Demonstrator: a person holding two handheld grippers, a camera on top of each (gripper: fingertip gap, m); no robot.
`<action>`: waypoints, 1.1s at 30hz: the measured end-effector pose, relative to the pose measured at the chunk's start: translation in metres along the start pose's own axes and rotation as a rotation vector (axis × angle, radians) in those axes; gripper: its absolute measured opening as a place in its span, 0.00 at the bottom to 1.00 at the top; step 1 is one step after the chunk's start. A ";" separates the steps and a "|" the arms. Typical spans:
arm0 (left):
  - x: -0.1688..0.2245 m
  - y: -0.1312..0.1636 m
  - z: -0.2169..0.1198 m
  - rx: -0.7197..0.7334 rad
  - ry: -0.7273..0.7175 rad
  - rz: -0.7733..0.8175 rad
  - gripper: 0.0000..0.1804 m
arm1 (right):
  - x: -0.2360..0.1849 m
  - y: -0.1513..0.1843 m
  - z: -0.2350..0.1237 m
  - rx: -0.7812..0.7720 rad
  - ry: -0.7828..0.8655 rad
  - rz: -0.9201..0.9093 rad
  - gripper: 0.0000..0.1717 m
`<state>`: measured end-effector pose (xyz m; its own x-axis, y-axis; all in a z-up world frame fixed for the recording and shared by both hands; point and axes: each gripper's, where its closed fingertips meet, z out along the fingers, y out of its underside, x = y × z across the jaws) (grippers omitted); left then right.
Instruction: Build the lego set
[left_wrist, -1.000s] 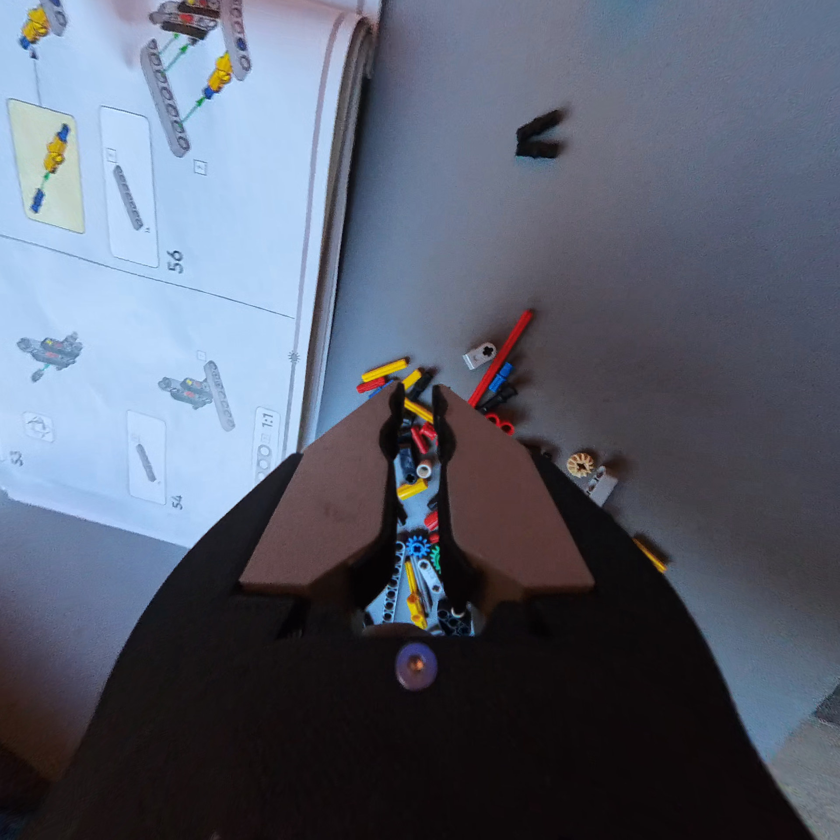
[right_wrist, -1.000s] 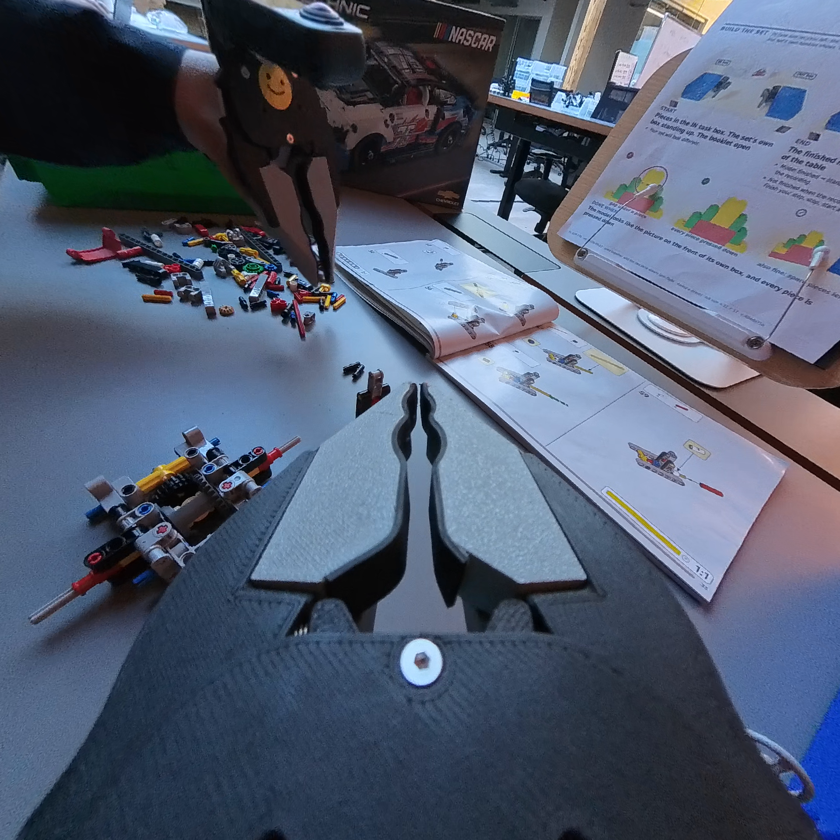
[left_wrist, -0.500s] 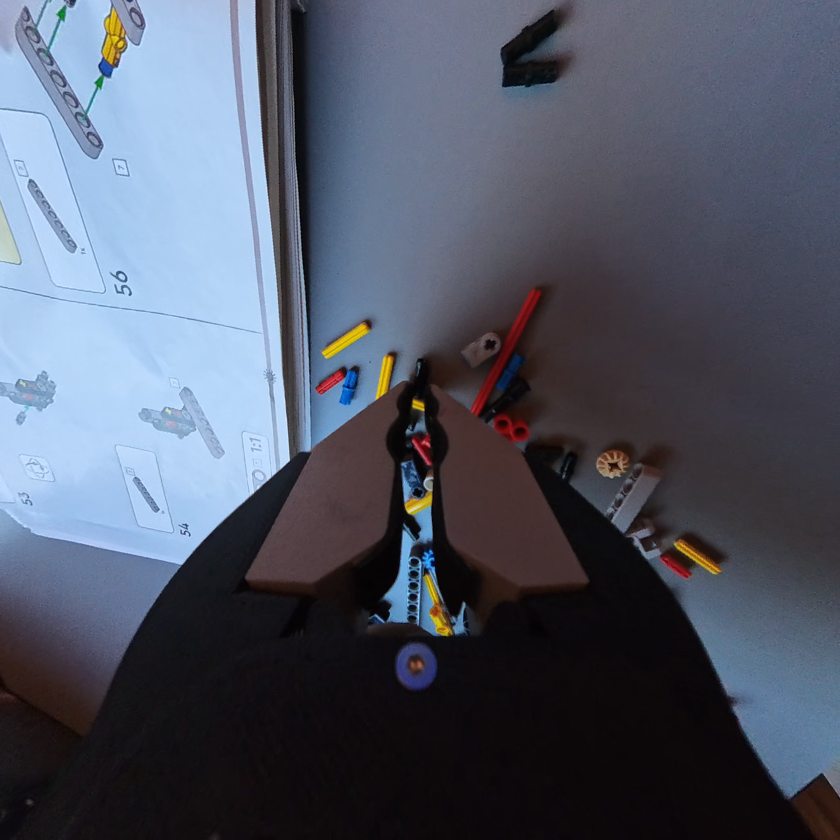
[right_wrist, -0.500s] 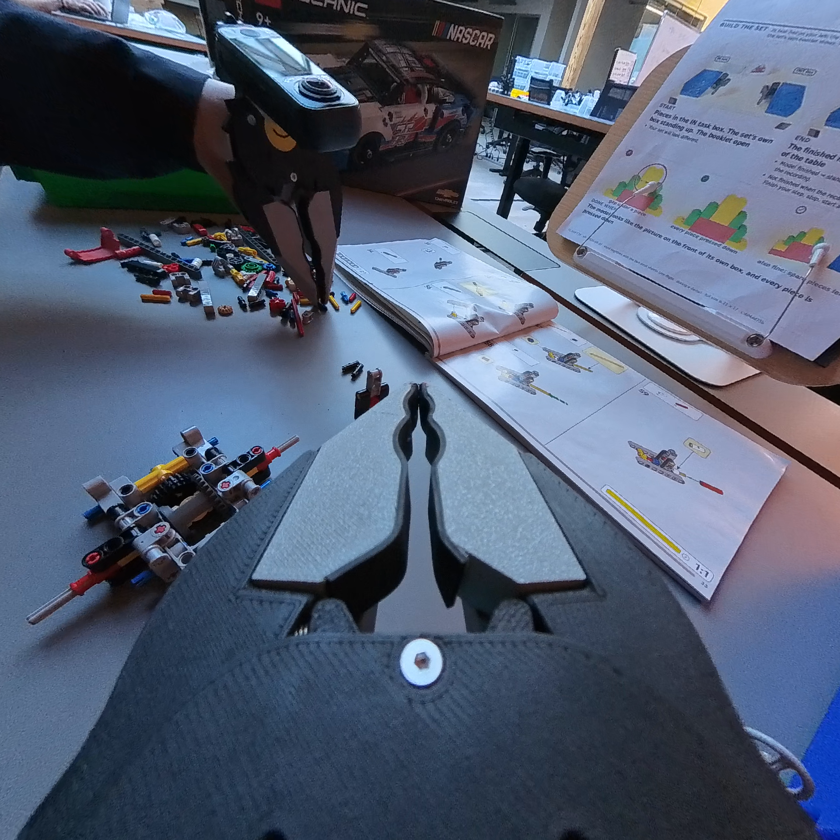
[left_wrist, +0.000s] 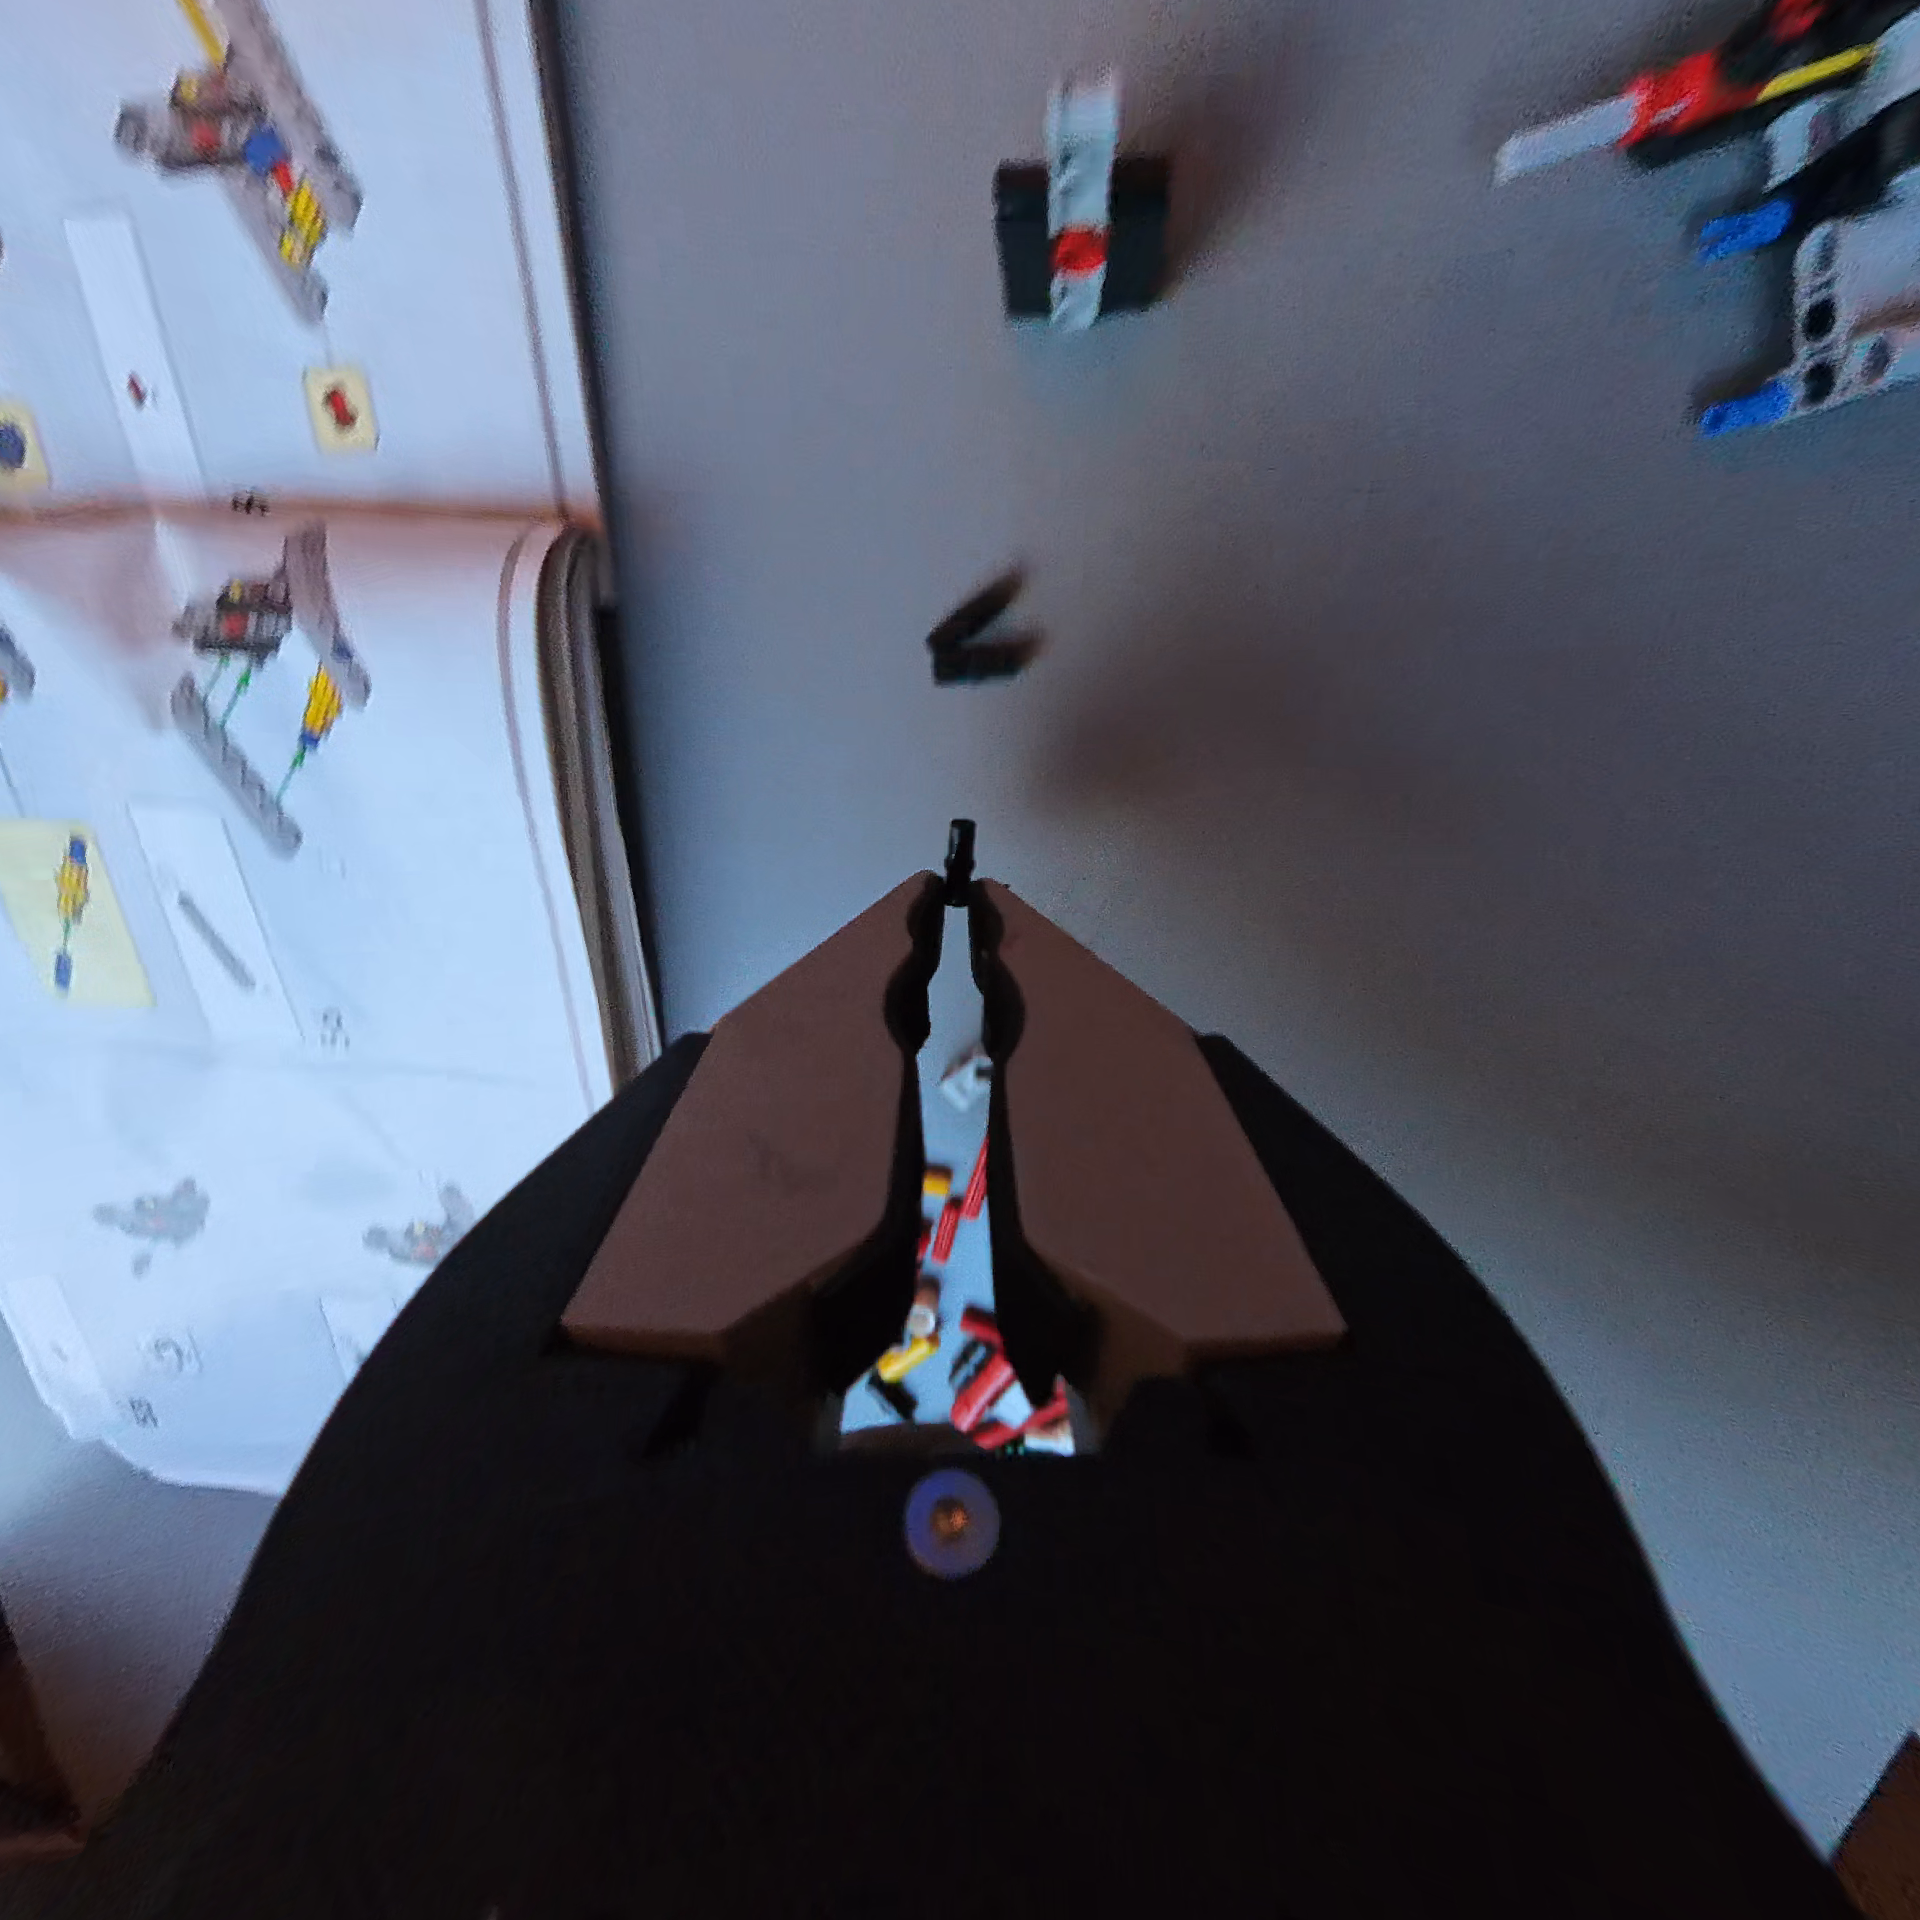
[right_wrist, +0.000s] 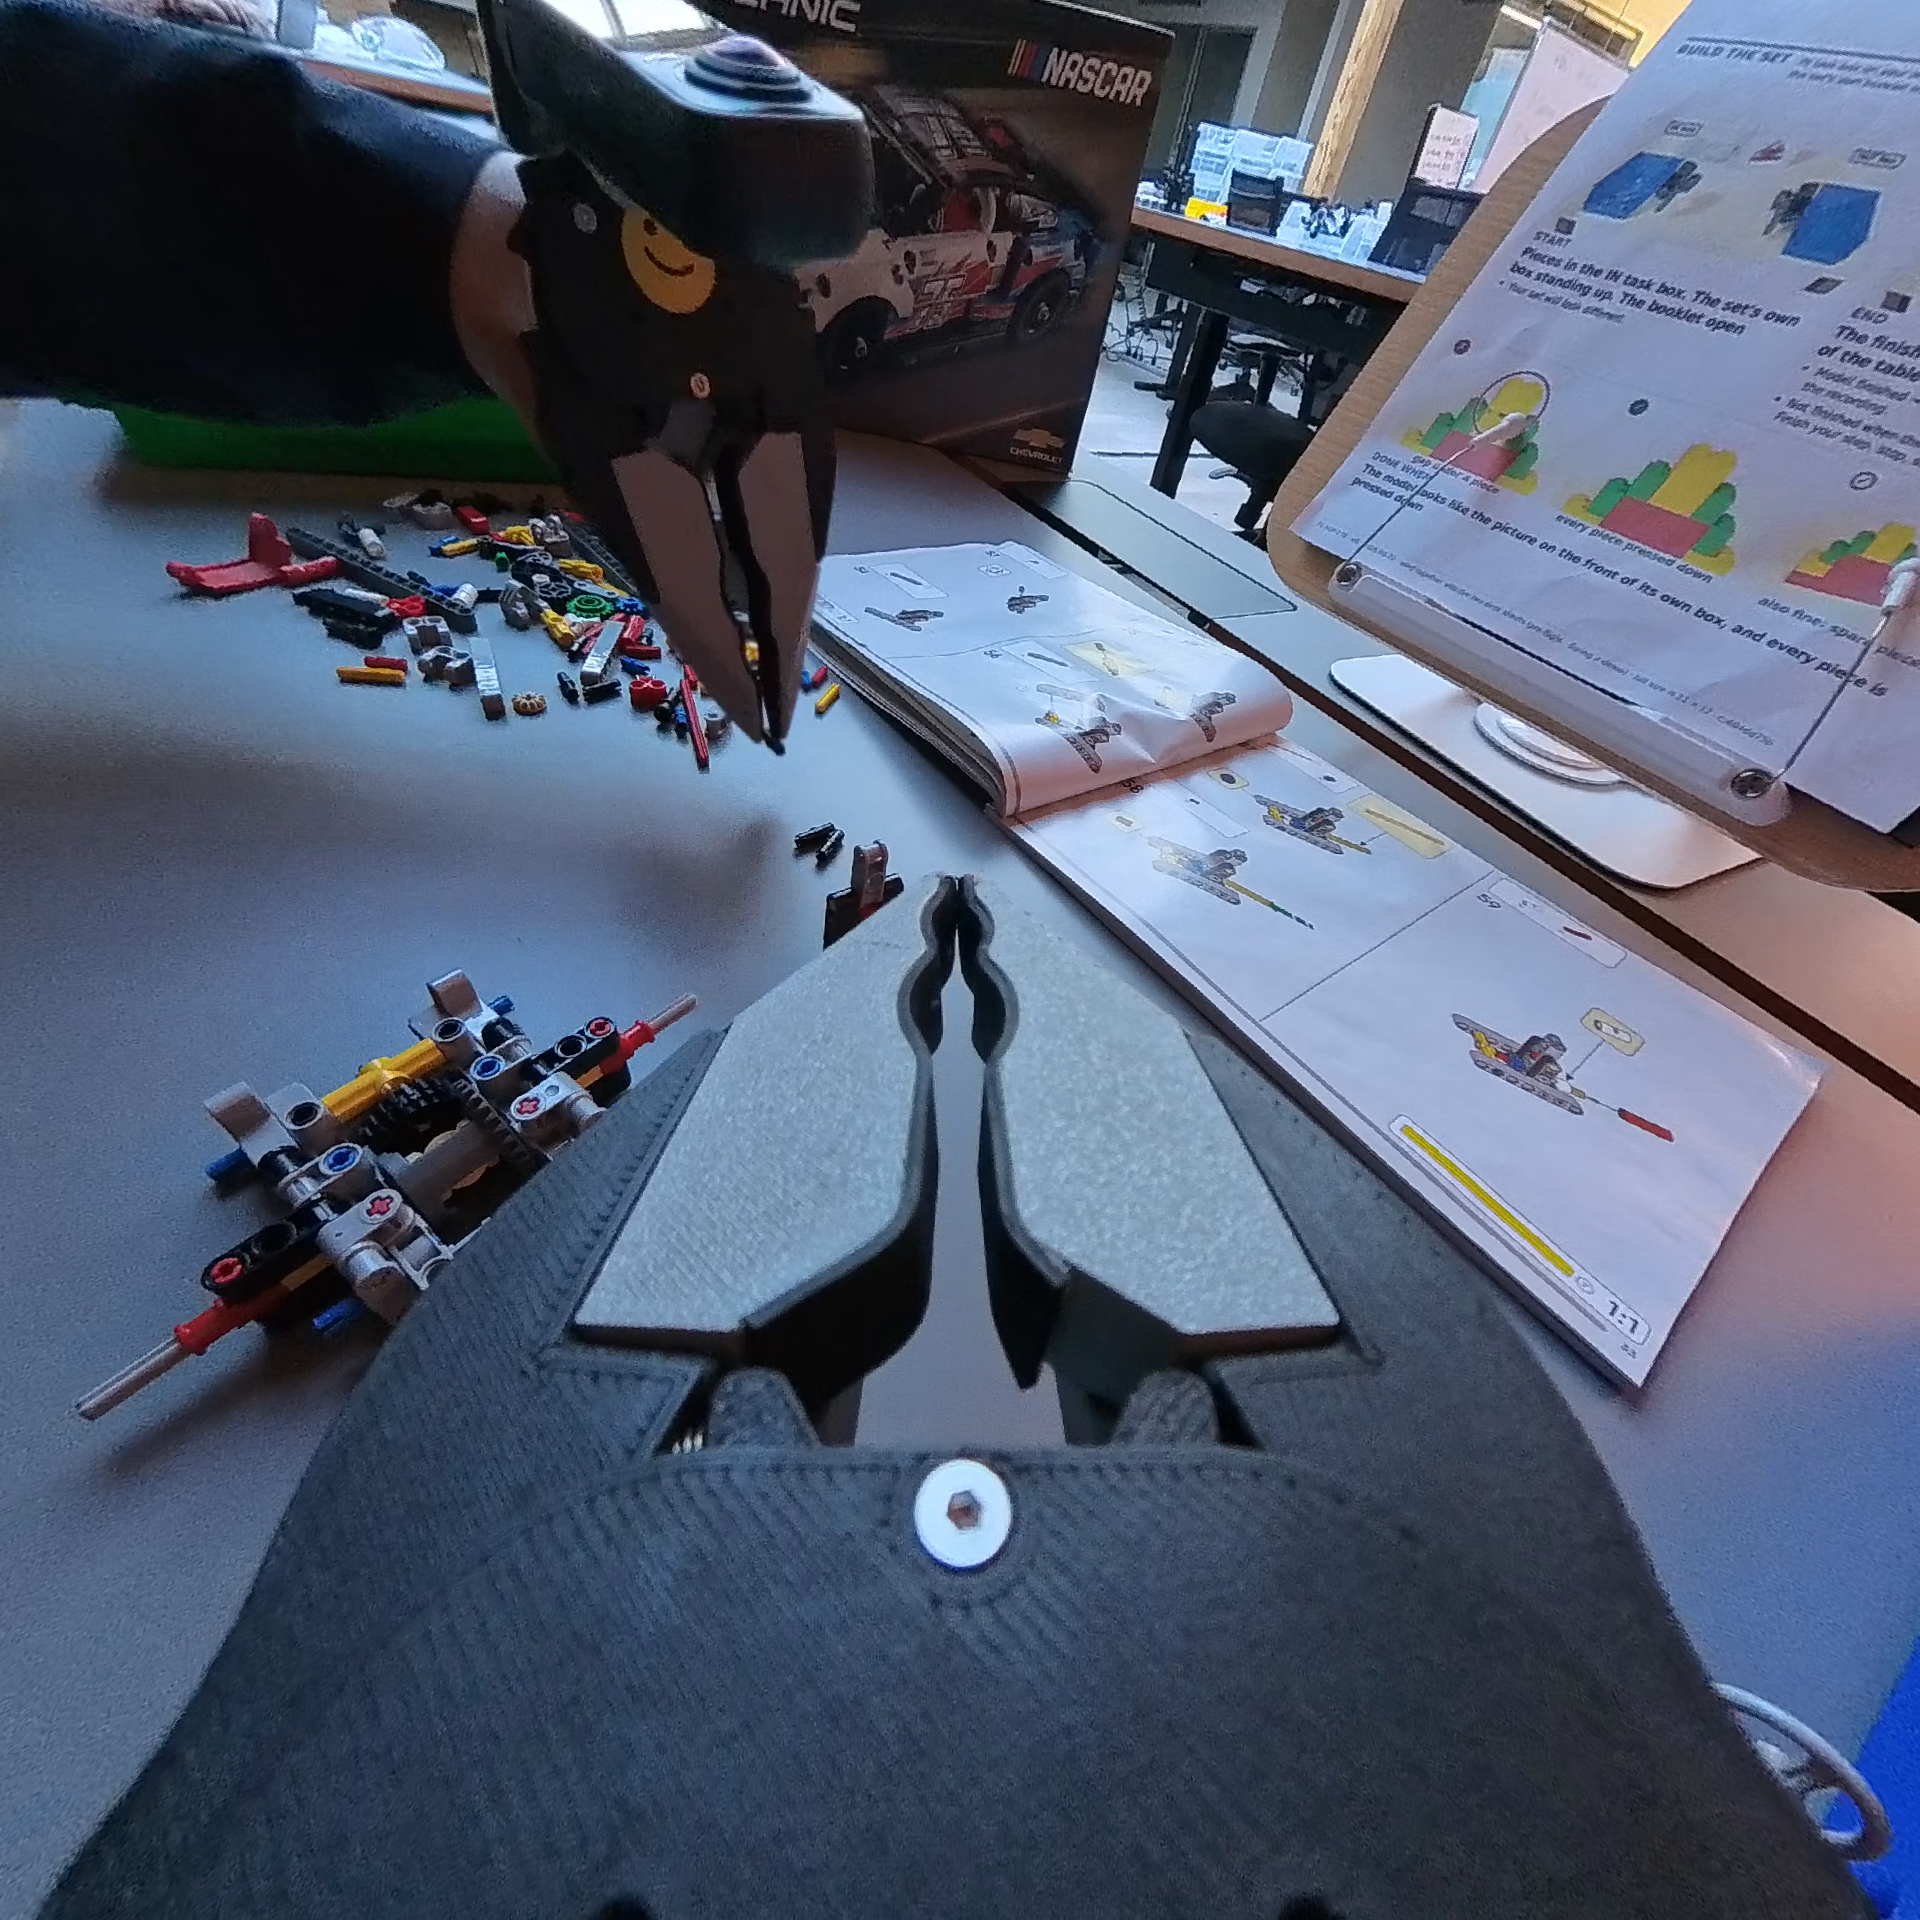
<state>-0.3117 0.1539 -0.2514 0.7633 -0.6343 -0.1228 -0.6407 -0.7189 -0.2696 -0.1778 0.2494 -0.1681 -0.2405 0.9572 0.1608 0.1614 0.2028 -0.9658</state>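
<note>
Left gripper (left_wrist: 958, 883) fingertips pinch small black pin (left_wrist: 960, 844), pin sticking out past tips, lifted above grey table (left_wrist: 1351, 727). Two loose black pins (left_wrist: 982, 634) on table just ahead; black-and-grey bracket piece (left_wrist: 1081, 234) farther on. Open instruction booklet (left_wrist: 260, 727) to its left. Pile of loose bricks (right_wrist: 499, 623) behind it.

Right gripper (right_wrist: 957, 891) fingertips pressed together, nothing between, low over table. Partly built assembly (right_wrist: 416, 1122) to its left, booklet to its right.

Loose parts (right_wrist: 499, 623) left of open booklet (right_wrist: 1299, 935) on table (right_wrist: 312, 883)
</note>
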 end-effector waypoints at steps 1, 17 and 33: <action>0.003 -0.006 0.003 0.002 0.010 0.014 0.01 | 0.000 0.000 0.000 -0.001 0.001 -0.001 0.00; 0.012 0.031 -0.021 0.004 -0.011 -0.075 0.04 | 0.001 0.000 -0.002 0.007 -0.002 0.006 0.00; 0.005 0.127 -0.067 -0.026 -0.187 -0.335 0.03 | 0.003 0.001 -0.001 0.005 0.015 0.000 0.00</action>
<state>-0.3952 0.0402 -0.2220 0.9310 -0.3020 -0.2052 -0.3535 -0.8859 -0.3004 -0.1771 0.2526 -0.1684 -0.2266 0.9602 0.1636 0.1566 0.2017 -0.9668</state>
